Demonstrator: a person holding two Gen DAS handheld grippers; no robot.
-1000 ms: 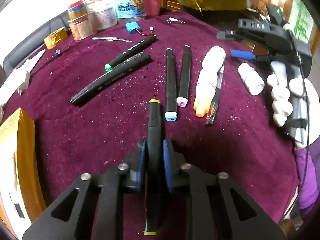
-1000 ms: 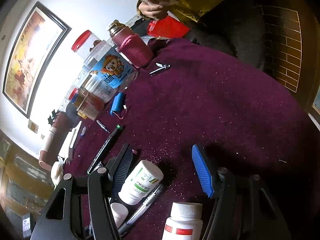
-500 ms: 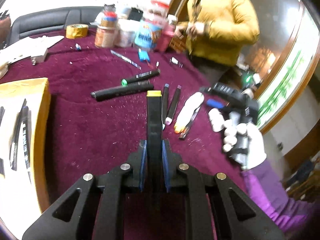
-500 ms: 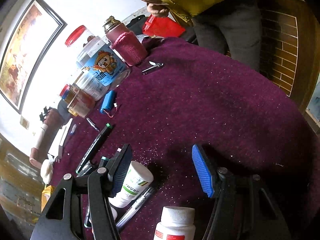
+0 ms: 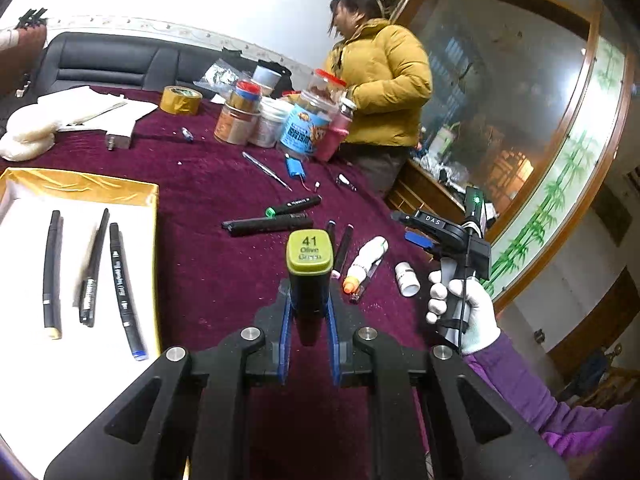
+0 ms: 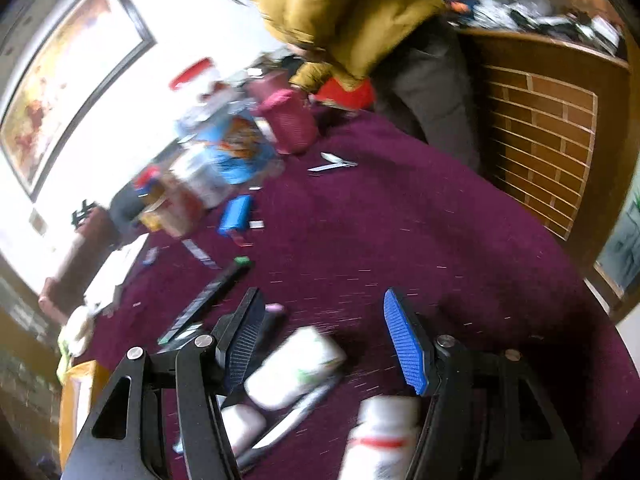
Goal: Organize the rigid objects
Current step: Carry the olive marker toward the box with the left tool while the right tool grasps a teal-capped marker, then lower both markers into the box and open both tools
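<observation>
Left gripper hides the marker barrel; right view blurred.

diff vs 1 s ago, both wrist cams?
Left gripper lifted the olive-green marker off the tablecloth and swung left; the yellow-rimmed box of pens has come into view. Right gripper rose slightly. Unchanged: left jaws stay clamped on the marker, right jaws stay open and empty, loose markers and bottles still lie there.

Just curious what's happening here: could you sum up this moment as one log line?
left gripper: shut on olive green marker | right gripper: open, empty | box: three pens inside | table: markers, bottles left
</observation>
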